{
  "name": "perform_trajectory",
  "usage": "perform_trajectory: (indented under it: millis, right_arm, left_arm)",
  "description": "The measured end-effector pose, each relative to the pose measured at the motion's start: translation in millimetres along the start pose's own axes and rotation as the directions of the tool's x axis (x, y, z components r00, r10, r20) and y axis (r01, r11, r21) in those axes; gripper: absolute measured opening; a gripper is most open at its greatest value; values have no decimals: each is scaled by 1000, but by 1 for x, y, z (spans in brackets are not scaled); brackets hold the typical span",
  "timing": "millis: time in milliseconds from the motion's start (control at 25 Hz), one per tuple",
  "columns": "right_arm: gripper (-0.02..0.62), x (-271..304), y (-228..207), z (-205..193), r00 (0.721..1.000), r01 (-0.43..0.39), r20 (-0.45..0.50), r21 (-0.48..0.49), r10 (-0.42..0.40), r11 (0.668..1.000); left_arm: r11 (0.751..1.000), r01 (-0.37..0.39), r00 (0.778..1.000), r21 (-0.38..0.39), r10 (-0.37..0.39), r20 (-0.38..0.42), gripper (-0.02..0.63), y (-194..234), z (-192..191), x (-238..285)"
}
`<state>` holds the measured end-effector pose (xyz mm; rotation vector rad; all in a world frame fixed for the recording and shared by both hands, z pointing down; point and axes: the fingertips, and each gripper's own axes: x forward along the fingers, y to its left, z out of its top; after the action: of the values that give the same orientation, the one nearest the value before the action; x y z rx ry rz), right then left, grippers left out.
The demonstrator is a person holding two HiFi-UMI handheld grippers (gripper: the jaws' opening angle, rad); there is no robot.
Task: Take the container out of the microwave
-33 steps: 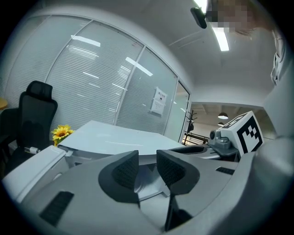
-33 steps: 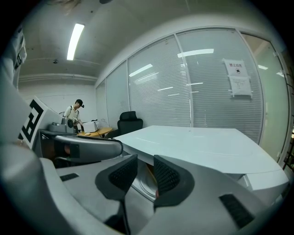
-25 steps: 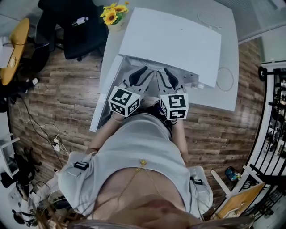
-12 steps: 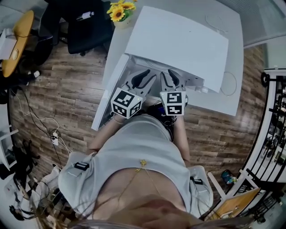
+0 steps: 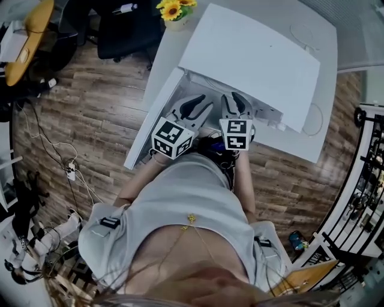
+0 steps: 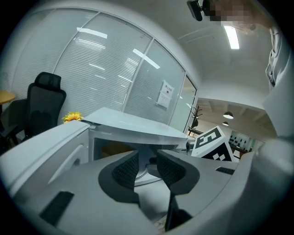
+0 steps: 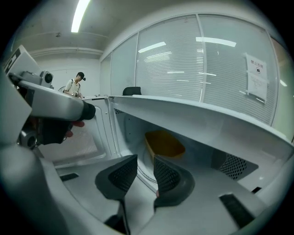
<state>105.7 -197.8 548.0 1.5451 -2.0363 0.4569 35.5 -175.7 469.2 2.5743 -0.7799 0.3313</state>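
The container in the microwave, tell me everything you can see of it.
The container is a yellow-orange tub, plastic by the look, with rounded corners and an open top; no lid shows. It sits upright deep inside the open microwave, near the back wall. Nothing grips it: the right tool is in front of it, jaws apart and empty. Its contents cannot be made out.

Sunflowers (image 5: 174, 8) beside black office chair (image 5: 120, 36)

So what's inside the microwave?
A yellow container sits at the back of the microwave. What's in the container can't be seen from here, and in the head view the microwave's top hides it.
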Motion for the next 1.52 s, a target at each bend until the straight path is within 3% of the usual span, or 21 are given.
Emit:
perform_trajectory:
  millis: [480,880,1080,1320,1520]
  right_arm:
    - [118,19,5,-20,998,-22,-62,-17,21,1000]
    - [118,30,2,-20,999,11,-49,-32,-12,999]
    - [118,46,-12,-17,996,75,-38,-166,-82,983]
    - [118,65,-26,-7,987,153,11,-335,-158,930]
    - [118,80,-28,-2,985,160,7,-378,-171,912]
  left_arm:
    - [1000,-8,1000,-23,7,-24,124,4,-14,-4]
    - [1000,-5,1000,-30,4,-29,124,7,-16,-3]
    - [1000,-7,999,-27,6,-34,124,10,-17,-3]
    - [999,-21,999,-36,19,-45,124,13,-23,-7]
    - [999,-28,998,-42,25,-58,124,15,-28,-9]
